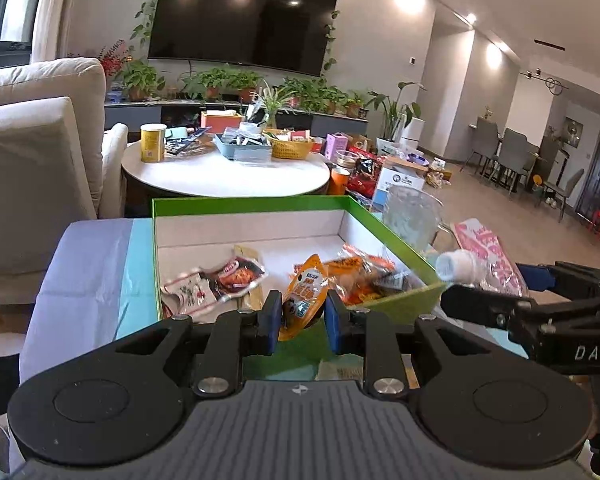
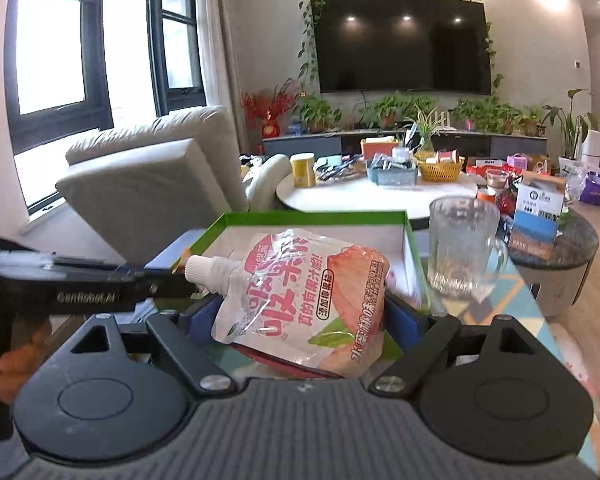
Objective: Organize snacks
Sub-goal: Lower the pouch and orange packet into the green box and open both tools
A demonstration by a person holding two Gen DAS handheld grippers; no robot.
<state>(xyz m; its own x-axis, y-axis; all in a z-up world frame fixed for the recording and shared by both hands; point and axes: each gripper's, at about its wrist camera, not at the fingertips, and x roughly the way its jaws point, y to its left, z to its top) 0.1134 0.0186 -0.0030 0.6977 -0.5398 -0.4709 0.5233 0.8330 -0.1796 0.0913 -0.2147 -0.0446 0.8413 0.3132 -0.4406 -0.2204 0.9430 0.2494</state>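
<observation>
An orange packet (image 1: 303, 296) stands nearly upright, long axis vertical, clamped between the blue pads (image 1: 272, 314) of the left gripper (image 1: 300, 316), which tilts downward at the near edge of a green box (image 1: 244, 202). The packet is glossy, printed with white lettering and a dark label near its lower end; its top rises above the pads and its bottom hangs below them.

Beside it, the right gripper (image 2: 304, 320) grips a pink pouch (image 2: 300, 308) across its width, jaws wide apart but closed on the pouch's sides. The pouch lies tilted, its white screw cap (image 2: 198, 268) pointing up and left toward the left gripper's finger; its face shows a peach picture and pink lettering. It is held in the air at the box's near right corner.

Inside the white-lined box lie several snacks: a red-and-black packet (image 1: 236, 272), a white packet (image 1: 188, 292) next to it, and a heap of orange wrappers (image 1: 364, 272) against the right wall. The box sits on a desk (image 1: 92, 272) covered in lilac and teal. A clear glass mug (image 2: 462, 250) stands just right of the box. Beyond, a round white table (image 1: 228, 176) carries a yellow can (image 1: 153, 142) and baskets; a beige sofa (image 1: 40, 152) and a wall television (image 1: 242, 16) fill the background.
</observation>
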